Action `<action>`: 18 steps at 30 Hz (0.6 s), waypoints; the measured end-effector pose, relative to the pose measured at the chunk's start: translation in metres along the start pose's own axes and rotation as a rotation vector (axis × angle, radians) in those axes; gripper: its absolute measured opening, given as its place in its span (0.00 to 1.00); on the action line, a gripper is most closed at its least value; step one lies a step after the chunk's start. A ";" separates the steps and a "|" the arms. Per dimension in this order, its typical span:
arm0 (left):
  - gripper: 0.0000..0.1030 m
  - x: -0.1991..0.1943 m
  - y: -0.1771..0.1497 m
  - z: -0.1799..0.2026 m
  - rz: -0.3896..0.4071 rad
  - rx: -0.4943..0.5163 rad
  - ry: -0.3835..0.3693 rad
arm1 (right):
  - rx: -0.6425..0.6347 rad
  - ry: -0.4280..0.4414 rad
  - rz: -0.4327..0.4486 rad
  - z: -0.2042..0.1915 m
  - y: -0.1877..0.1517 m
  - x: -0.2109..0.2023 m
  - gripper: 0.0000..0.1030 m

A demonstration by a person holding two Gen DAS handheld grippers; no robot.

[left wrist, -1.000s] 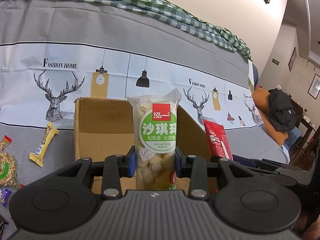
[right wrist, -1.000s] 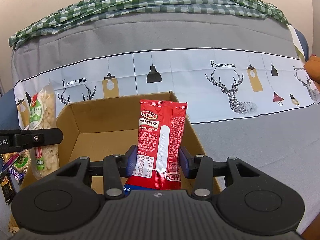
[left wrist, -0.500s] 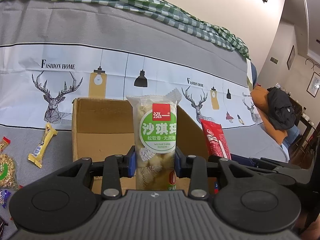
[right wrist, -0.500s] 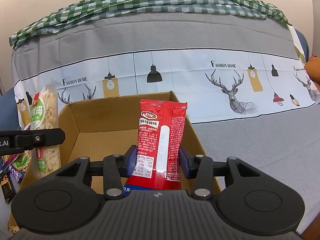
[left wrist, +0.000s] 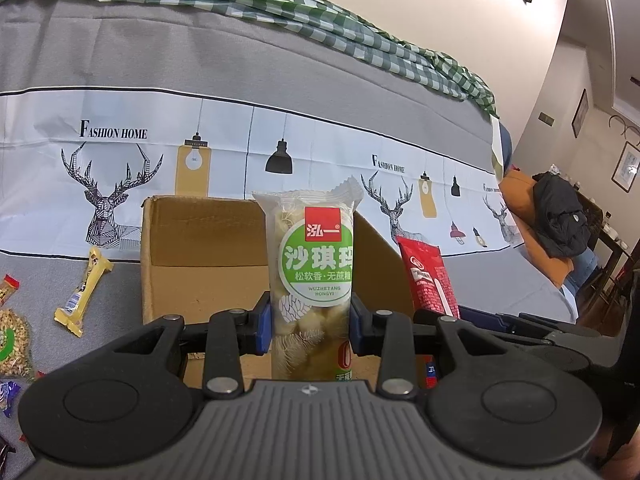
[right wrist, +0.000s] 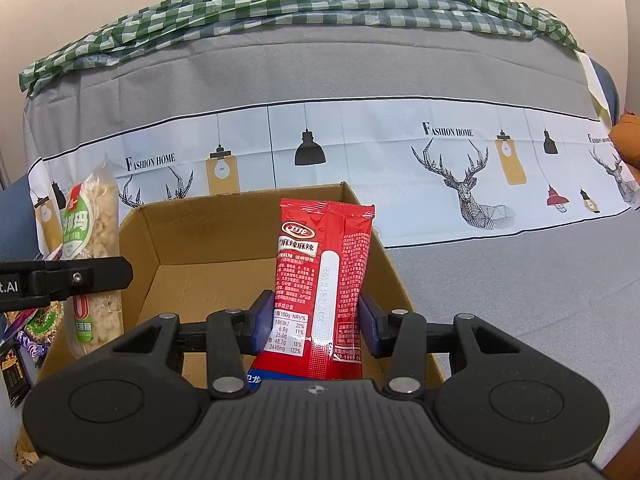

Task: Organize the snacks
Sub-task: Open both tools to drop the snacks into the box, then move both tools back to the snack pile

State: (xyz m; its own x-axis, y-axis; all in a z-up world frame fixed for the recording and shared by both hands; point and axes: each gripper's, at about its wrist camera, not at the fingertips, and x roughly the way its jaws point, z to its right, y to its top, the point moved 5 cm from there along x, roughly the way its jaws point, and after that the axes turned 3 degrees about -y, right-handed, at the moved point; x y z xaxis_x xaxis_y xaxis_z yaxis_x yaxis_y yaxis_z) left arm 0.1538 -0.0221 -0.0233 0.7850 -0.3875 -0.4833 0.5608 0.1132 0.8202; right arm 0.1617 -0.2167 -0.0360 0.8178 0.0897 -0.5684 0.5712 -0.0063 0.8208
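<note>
My left gripper [left wrist: 310, 320] is shut on a clear snack pack with a green round label [left wrist: 316, 276], held upright in front of an open cardboard box [left wrist: 200, 264]. My right gripper [right wrist: 316, 320] is shut on a red snack packet [right wrist: 326, 280], held upright over the same box [right wrist: 192, 248]. The red packet also shows at the right in the left wrist view [left wrist: 430, 280]. The green-label pack and the left gripper's finger show at the left in the right wrist view [right wrist: 94, 248].
The box stands on a grey sofa cover printed with deer and lamps [left wrist: 280, 80]. Loose snacks lie left of the box: a yellow bar [left wrist: 82, 292], a peanut bag [left wrist: 10, 340] and small wrappers [right wrist: 18, 360]. A dark jacket [left wrist: 560, 220] lies far right.
Both grippers keep their hold on their packs. The left wrist view has shifted slightly, with the box and the loose snacks sliding a little left and down; the right view is almost unchanged.
</note>
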 end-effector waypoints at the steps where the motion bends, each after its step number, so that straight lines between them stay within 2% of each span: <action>1: 0.39 0.000 0.000 0.000 -0.001 0.000 -0.001 | 0.001 0.001 -0.001 0.000 0.000 0.000 0.45; 4: 0.39 0.001 0.000 0.001 -0.012 0.001 -0.020 | 0.002 0.001 -0.003 0.000 0.000 0.000 0.46; 6: 0.48 0.004 -0.002 0.003 -0.031 0.003 -0.036 | 0.005 -0.004 -0.005 0.000 0.000 0.000 0.50; 7: 0.56 0.004 -0.002 0.004 -0.031 0.003 -0.035 | 0.007 -0.010 -0.004 0.001 0.000 0.001 0.58; 8: 0.57 0.003 -0.003 0.004 -0.027 0.007 -0.029 | 0.008 -0.018 -0.001 0.001 0.001 0.001 0.62; 13: 0.56 0.001 -0.002 -0.001 -0.020 -0.007 -0.020 | 0.021 -0.029 0.010 0.003 0.002 0.000 0.63; 15: 0.48 -0.002 -0.001 -0.004 -0.012 -0.010 -0.012 | 0.027 -0.023 0.008 0.002 0.002 0.001 0.63; 17: 0.35 -0.006 0.000 -0.007 -0.001 -0.011 -0.012 | 0.029 -0.018 0.013 -0.002 0.003 0.000 0.63; 18: 0.32 -0.009 0.002 -0.009 0.002 -0.009 -0.010 | 0.031 -0.014 0.016 -0.004 0.003 0.000 0.63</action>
State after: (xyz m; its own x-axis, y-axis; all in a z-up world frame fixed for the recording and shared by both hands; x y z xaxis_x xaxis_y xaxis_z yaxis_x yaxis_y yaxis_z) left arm 0.1501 -0.0106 -0.0203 0.7832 -0.3968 -0.4786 0.5618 0.1219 0.8183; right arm 0.1633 -0.2130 -0.0332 0.8279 0.0757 -0.5557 0.5593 -0.0382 0.8281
